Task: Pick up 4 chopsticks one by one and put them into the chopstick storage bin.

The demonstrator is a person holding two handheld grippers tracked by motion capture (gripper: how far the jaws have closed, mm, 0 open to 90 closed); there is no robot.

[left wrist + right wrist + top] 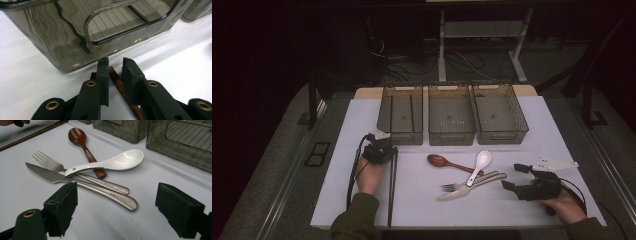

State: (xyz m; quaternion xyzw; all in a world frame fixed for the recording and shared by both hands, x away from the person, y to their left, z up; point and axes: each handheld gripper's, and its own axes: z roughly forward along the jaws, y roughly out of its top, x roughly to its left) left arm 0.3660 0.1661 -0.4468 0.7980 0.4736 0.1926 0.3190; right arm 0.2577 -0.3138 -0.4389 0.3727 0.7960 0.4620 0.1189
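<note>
The left gripper (115, 62) pinches a thin dark-brown wooden chopstick (122, 88) between its jaws; the stick's long axis runs back along the white counter (422, 205) toward the person, its tip just before the leftmost smoky plastic bin (401, 112); the right gripper (116, 202) rests spread

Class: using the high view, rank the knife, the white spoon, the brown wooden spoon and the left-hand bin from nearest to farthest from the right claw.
1. Knife, just left of the right claw.
2. White spoon, lying across the knife and fork.
3. Brown wooden spoon, farther left.
4. Left-hand bin, at the table's far left.
</note>
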